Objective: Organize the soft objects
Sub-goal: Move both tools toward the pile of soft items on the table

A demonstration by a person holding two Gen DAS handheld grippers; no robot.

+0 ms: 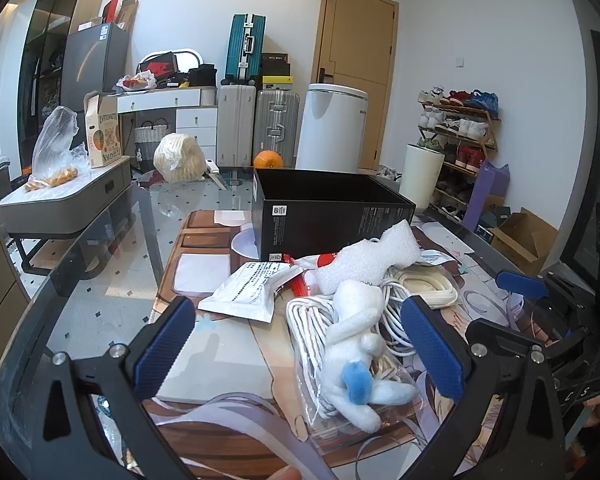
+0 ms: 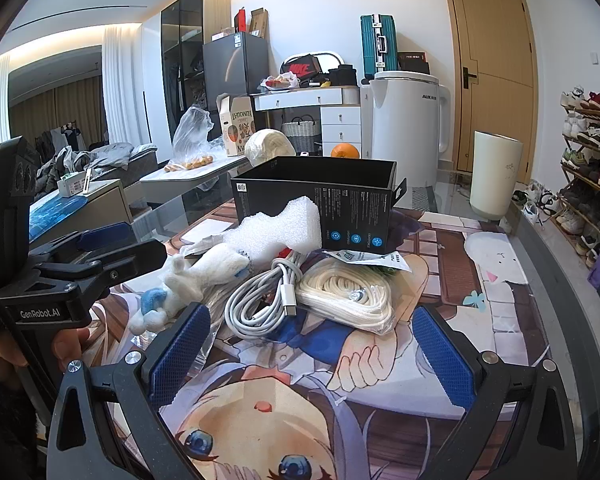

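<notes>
two sets of tongs, one in each of my hands, hover over a heap of soft things on a printed desk mat [image 2: 480,280]. my left gripper [image 1: 300,344] is spread wide and grasps nothing, its blue ribbed pads either side of a white plush toy [image 1: 356,344] with a blue tuft, lying on top of the heap. my right gripper [image 2: 312,356] is also released and empty, short of a coiled white charging cable [image 2: 260,300] and a bagged cream rope [image 2: 348,300]. a lumpy white foam block [image 2: 276,228] leans against an open black cardboard box [image 2: 320,196] just behind the heap. i judge the plush light and squashy, best pinched across its round belly. the foam should be feather-light but may crumble or dent. the cable is smooth and springy, likely to uncoil unless taken across the whole bundle. the rope's clear plastic bag looks slippery.
</notes>
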